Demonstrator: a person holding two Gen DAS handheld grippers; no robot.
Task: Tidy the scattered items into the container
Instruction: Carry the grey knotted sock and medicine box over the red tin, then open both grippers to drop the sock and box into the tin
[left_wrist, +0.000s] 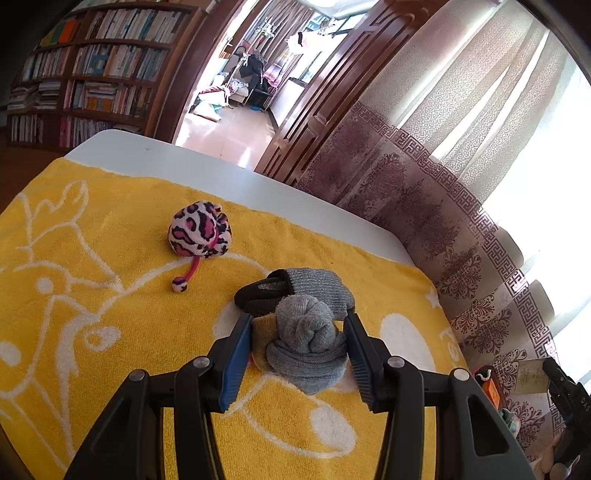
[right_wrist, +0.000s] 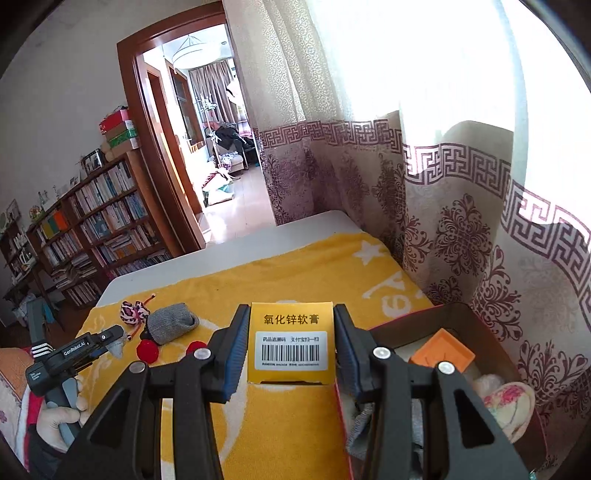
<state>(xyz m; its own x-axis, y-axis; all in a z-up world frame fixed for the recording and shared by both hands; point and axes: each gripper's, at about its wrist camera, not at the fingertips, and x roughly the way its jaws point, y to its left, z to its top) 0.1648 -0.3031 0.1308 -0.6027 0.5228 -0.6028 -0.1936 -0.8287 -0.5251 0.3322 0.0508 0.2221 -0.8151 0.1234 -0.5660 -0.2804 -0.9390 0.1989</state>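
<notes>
While carrying the yellow carton (right_wrist: 287, 341) in the right tool (right_wrist: 290, 345), clamped by its side walls above the container (right_wrist: 491, 332), keep pressure light: thin card, crushable. Left tool (left_wrist: 295, 350) closed on the rolled grey sock (left_wrist: 306, 350), just above the yellow towel (left_wrist: 110, 258) on the surface: soft, light, compressible; grip across the bulk. Leopard-print toy (left_wrist: 199, 232) next.
</notes>
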